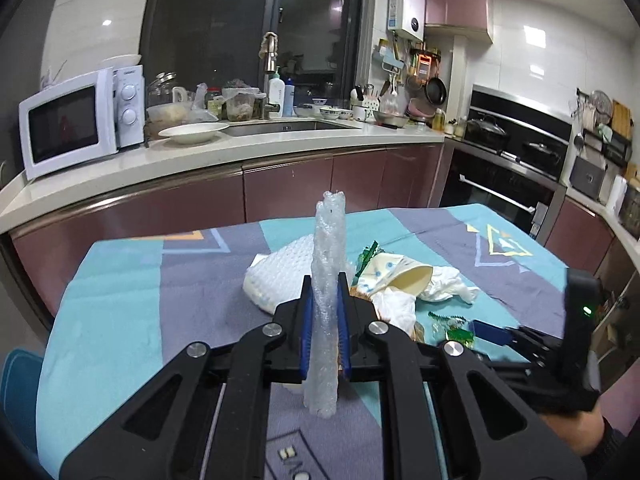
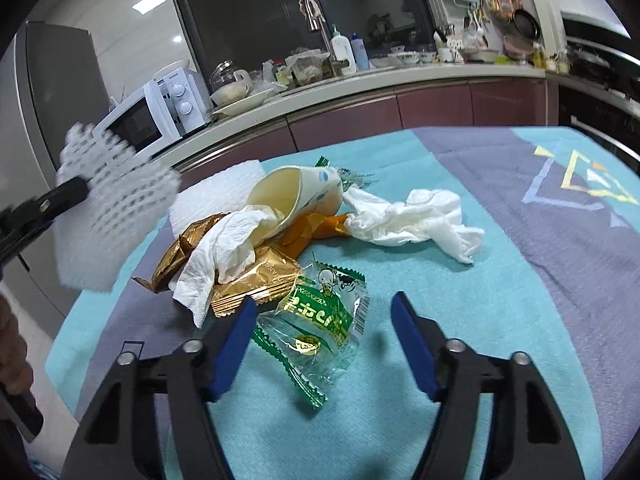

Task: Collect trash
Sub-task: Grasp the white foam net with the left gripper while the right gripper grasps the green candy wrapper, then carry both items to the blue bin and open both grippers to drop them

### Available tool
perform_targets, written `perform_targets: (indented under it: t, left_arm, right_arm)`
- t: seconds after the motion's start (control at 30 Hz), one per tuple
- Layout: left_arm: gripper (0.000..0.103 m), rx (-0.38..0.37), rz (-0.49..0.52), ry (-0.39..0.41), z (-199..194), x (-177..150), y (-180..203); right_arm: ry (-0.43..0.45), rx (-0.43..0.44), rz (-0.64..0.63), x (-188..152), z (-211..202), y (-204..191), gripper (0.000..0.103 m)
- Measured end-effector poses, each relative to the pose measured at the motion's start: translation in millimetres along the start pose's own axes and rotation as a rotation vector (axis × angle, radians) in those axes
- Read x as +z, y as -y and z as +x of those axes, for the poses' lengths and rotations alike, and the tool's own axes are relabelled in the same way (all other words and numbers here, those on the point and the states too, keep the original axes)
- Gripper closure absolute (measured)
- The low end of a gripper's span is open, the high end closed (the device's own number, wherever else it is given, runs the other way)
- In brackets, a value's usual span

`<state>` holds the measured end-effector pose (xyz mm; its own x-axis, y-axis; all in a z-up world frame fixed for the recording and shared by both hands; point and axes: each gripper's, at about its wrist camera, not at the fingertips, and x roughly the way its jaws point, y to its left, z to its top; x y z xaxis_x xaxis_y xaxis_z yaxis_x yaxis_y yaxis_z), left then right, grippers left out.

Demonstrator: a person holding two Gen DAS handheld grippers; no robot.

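Note:
My left gripper is shut on a clear sheet of bubble wrap, which stands edge-on between the blue pads, lifted above the table. The right wrist view shows that sheet blurred at the left. My right gripper is open low over the cloth, with a green candy wrapper lying between its fingers, untouched. Behind it lie gold wrappers, a tipped paper cup, two crumpled white tissues and a white foam pad.
The trash lies on a table with a teal and purple cloth. Beyond it runs a kitchen counter with a microwave, a sink and dishes. An oven stands at the right. A blue seat is at the table's left.

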<state>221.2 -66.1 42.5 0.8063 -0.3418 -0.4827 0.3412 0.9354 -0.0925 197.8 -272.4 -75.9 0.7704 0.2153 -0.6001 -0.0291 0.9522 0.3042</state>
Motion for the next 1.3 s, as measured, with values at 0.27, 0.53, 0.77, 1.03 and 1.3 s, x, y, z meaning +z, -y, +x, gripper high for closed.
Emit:
perform_targets:
  t: [0.27, 0.53, 0.77, 1.03, 1.3]
  left_arm:
    - [0.092, 0.042, -0.088, -0.001, -36.3, -27.7, -34.0]
    - [0.092, 0.084, -0.169, 0.037, -75.4, -50.1, -67.6]
    - [0.092, 0.121, -0.207, 0.097, -111.9, -56.8, -95.1]
    - [0.092, 0.190, -0.266, 0.165, -156.8, -64.2, -133.5]
    - [0.092, 0.361, -0.337, 0.235, -222.3, -81.7, -195.9]
  right_arm:
    - [-0.039, 0.051, 0.026, -0.3, 8.0, 2.8, 0.065]
    - [-0.031, 0.052, -0.011, -8.5, -2.0, -4.2, 0.087]
    - [0.043, 0.056, -0.020, -7.0, -36.3, -12.2, 0.091]
    - [0.131, 0.150, -0.113, 19.0, -71.5, -58.5, 0.091]
    - [0.111, 0.346, -0.251, 31.5, -53.9, -141.9, 0.091]
